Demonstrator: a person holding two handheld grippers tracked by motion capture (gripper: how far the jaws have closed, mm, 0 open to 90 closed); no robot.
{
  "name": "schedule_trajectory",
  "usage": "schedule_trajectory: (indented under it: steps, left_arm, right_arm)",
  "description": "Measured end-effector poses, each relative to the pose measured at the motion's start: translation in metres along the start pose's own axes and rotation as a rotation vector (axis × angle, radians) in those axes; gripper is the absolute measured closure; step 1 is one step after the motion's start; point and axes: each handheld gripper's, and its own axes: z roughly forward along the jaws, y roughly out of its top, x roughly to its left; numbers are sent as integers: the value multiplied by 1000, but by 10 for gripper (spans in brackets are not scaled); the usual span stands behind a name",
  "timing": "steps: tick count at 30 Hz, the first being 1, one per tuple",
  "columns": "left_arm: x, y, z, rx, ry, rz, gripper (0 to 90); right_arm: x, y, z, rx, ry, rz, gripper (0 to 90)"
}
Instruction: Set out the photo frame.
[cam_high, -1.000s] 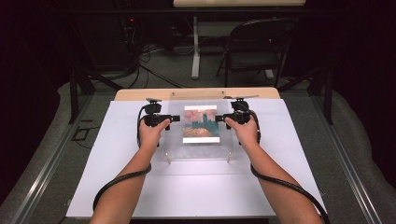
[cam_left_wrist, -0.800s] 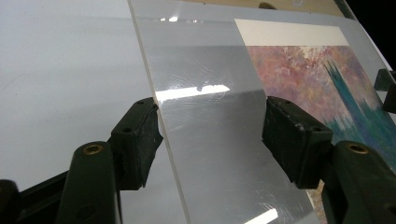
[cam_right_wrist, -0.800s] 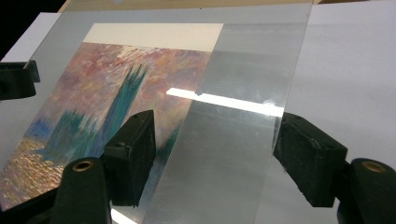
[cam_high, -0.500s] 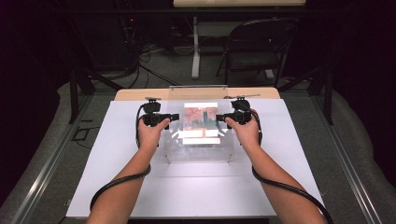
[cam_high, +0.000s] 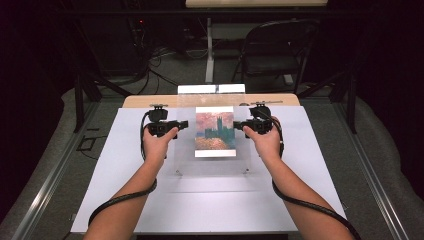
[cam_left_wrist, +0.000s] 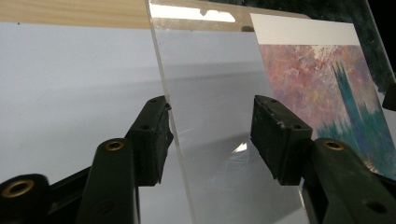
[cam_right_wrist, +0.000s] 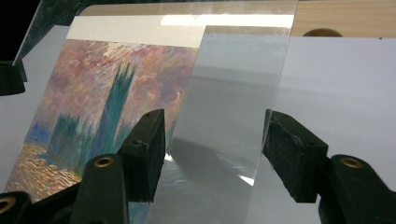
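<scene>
The white table (cam_high: 125, 190) fills the lower frame of the high view; at its centre, the clear acrylic frame (cam_high: 215, 145) holding the painting print (cam_high: 215, 131) now stands raised, having lain flatter a second ago. The left gripper (cam_high: 181, 124) and right gripper (cam_high: 239, 125) straddle its side edges. Both jaw pairs have just been closing, each gapped on one side, so lifting should await a firm grip.

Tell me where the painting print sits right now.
In the high view, the painting print sits in a clear acrylic frame at the middle of the white table, between the left tongs and right tongs.
</scene>
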Motion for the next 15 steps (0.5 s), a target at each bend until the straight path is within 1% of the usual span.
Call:
schedule_trajectory:
  steps: [2,4,5,6,11,13,15]
  left_arm:
    - [-2,-1,-6,-10,-3,7,502]
    - [-4,-2,-11,-16,-2,22,512]
    - [-4,-2,-11,-16,-2,22,517]
    - [-7,-3,-17,-22,0,36,521]
    - [-14,-8,-33,-52,-5,66,552]
    - [-17,-11,-39,-63,-6,78,563]
    - [-19,-14,-45,-76,-6,82,574]
  right_arm:
    - [4,-1,-5,-11,-5,-16,401]
    - [7,-1,-10,-24,-9,-42,402]
    - [8,-2,-13,-29,-12,-46,403]
    - [10,-3,-15,-35,-14,-56,408]
    - [17,-8,-32,-70,-28,-63,438]
    - [22,-11,-38,-91,-40,-83,438]
    - [26,-13,-43,-98,-48,-106,440]
